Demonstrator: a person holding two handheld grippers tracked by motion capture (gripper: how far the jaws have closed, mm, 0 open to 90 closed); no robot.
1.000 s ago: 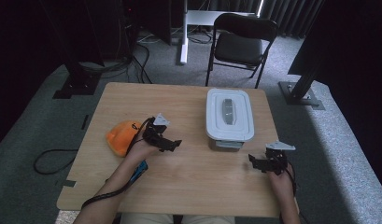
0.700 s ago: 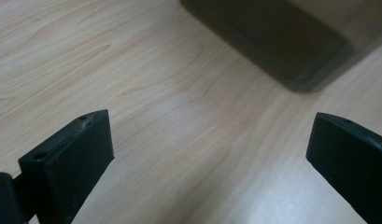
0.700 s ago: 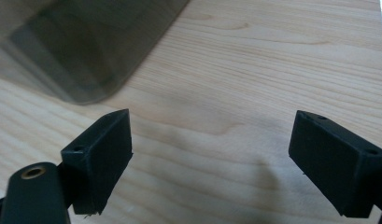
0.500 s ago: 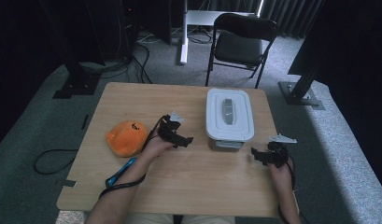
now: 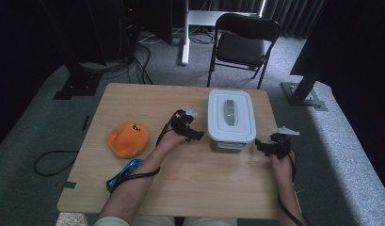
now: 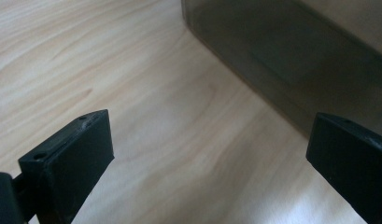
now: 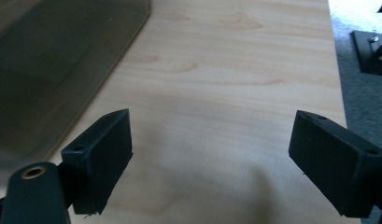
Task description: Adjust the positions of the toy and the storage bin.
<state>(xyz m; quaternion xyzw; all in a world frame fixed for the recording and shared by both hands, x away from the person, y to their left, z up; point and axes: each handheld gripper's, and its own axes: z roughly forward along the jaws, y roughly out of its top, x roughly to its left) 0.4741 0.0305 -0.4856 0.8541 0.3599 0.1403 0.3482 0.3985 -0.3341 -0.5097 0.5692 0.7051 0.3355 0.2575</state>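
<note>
1. Change since the earlier frames: the left gripper [image 5: 192, 132] has travelled from beside the orange plush toy [image 5: 128, 139] across the table [image 5: 133, 101] to the left wall of the lidded container [image 5: 230, 120]; the right gripper [image 5: 270, 147] has edged inward toward the container's near right corner.
2. Container position: it stands on the right half of the table with its white lid [image 5: 230, 108] seated; the smoky wall [image 6: 291, 60] fills the upper right of the left gripper view.
3. Jaw state: both grippers are spread wide and hold nothing; bare wood shows between each pair of jaws in the left and right gripper views.
4. Step in hand, as judged: bracketing the container from both sides before a two-handed grip on box or lid.
5. Procedure: bring each gripper level with the lid's rim, square to the wall, at matching height. Close both together so the box does not skid or twist.
6. Caution: the blue object [image 5: 124, 172] near the left forearm lies clear of the work; leave it undisturbed.
</note>
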